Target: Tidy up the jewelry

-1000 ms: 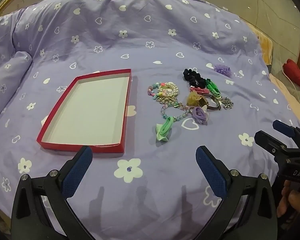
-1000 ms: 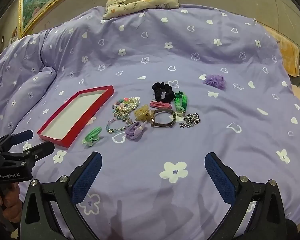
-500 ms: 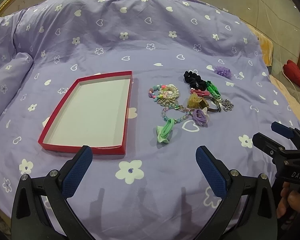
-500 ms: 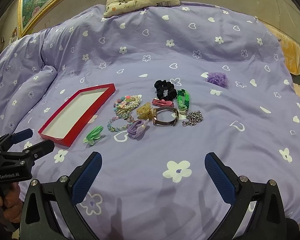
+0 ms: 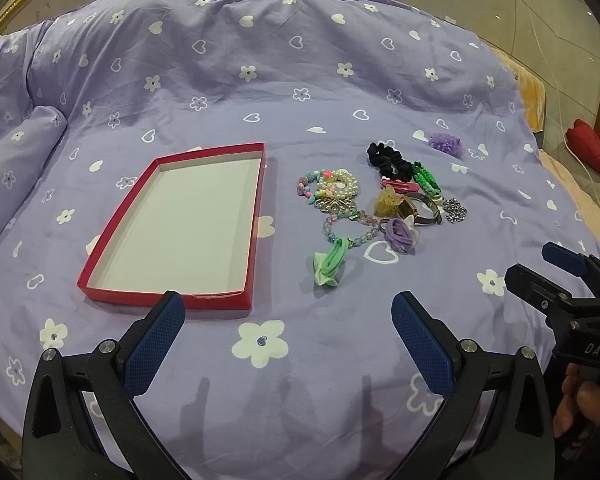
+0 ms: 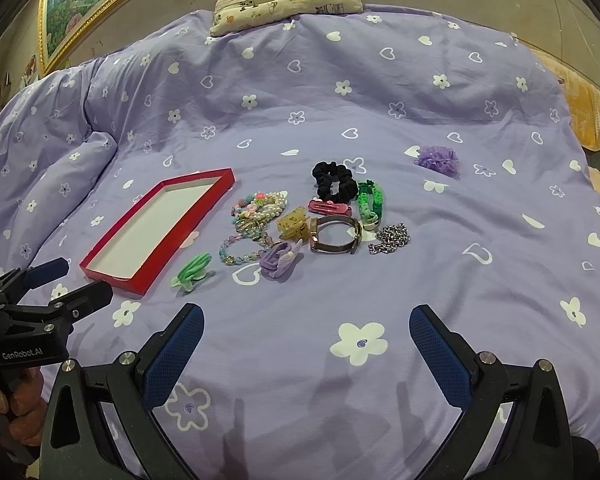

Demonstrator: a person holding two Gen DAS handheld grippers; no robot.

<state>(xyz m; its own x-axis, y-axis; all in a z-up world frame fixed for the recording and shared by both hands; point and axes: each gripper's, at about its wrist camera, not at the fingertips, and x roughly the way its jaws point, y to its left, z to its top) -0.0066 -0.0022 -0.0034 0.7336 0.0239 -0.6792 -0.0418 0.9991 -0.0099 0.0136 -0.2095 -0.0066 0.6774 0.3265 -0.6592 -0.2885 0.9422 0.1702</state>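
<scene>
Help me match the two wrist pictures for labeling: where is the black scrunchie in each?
Left wrist view: the black scrunchie lies right of center, at the far edge of the jewelry cluster.
Right wrist view: the black scrunchie lies near the center, slightly right, again at the cluster's far edge.
Shared landmark: the red tray, left of the cluster in both views.

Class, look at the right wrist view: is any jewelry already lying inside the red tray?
No: the red tray shows only its bare white floor.

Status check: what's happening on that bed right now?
Left gripper and right gripper open, holding nothing. Red tray bare. Jewelry pile untouched beside it. Nothing blocking.
</scene>
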